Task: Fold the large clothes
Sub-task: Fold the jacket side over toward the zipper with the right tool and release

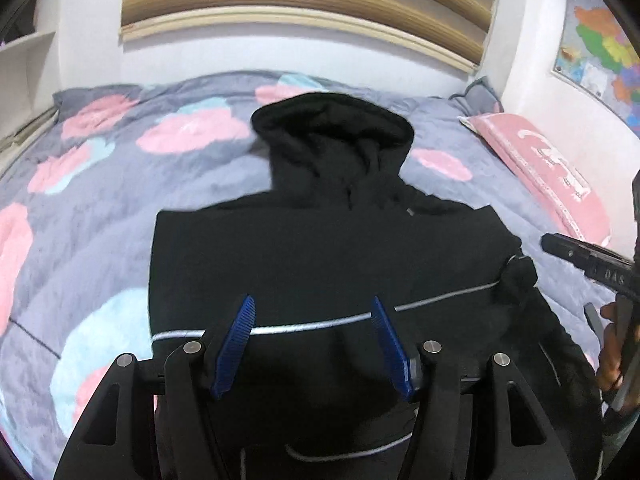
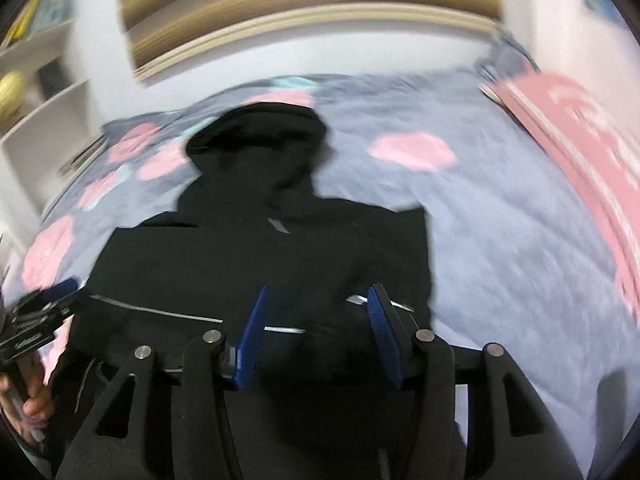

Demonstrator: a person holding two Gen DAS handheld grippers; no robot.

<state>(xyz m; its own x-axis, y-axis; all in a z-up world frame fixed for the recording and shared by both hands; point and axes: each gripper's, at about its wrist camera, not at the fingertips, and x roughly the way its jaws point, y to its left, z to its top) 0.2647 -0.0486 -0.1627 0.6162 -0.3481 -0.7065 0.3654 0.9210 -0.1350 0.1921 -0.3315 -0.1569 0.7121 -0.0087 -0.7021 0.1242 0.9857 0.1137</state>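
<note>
Letters "DAS" on right gripper [image 1: 560, 246] body; pillow [image 1: 548, 168] print illegible.

text: "das", perhaps cut off | on: right hand-held gripper [image 1: 592, 264]

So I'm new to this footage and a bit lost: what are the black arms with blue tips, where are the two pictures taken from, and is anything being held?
There is no robot here. A person holds a hand-held clamp in each hand, each with two black fingers ending in blue pads, and a wide-angle camera on each looks forward along them. One picture comes from the left gripper, the other from the right gripper.

On the bed, over a grey quilt with pink and blue blotches, lies a black hoodie, hood pointing away, a thin light stripe across it. A pink pillow sits at the right.

Both grippers stand open above the hoodie, so nothing is held. The right-hand picture is blurred.
</note>
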